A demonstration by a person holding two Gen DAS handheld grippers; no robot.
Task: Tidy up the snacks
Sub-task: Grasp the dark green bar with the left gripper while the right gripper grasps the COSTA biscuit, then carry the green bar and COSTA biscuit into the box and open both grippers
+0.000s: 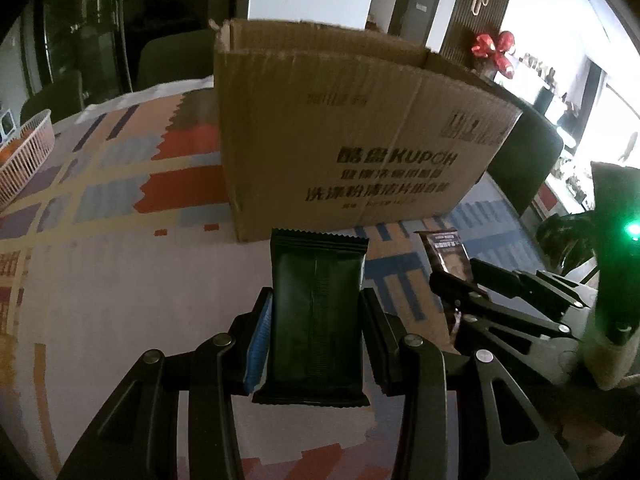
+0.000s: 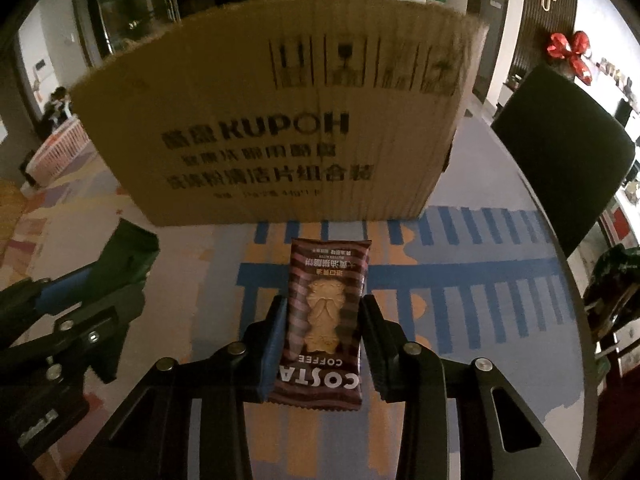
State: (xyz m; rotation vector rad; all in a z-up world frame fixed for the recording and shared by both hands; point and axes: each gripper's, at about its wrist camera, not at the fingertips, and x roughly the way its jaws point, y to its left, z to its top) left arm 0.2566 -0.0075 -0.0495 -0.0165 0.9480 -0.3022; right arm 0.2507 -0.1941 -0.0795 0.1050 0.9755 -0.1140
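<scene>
- Two snack packets, two tongs, one cardboard box, one basket, one dark chair in view.
- Left tongs (image 1: 316, 312) clamped on a dark green snack packet (image 1: 316, 312); packet stands lengthwise between the two fingers, crimped top edge pointing toward the KUPOH cardboard box (image 1: 352, 128), back seam facing the camera.
- Right tongs (image 2: 322, 320) clamped on a brown striped Costa Coffee biscuit packet (image 2: 322, 320); packet sits between the fingers, print upside down to the camera, far end pointing at the box (image 2: 280, 120).
- Both packets are held just in front of the box's printed side, above the bench (image 1: 120, 280); neither touches the box.
- In the left wrist view the right tongs (image 1: 456, 284) show to the right of the box front with the brown packet (image 1: 446, 250) in them; in the right wrist view the left tongs (image 2: 132, 256) show low left of the box, with the green packet (image 2: 132, 248) partly seen.
- Box stands upright on the patterned bench cloth, top open; inside cannot be seen.
- Pink slatted basket (image 1: 24, 152) well left of the box on the bench; something orange in it, cannot tell what.
- Dark chair (image 2: 568, 152) right of the box, beyond the bench edge.
</scene>
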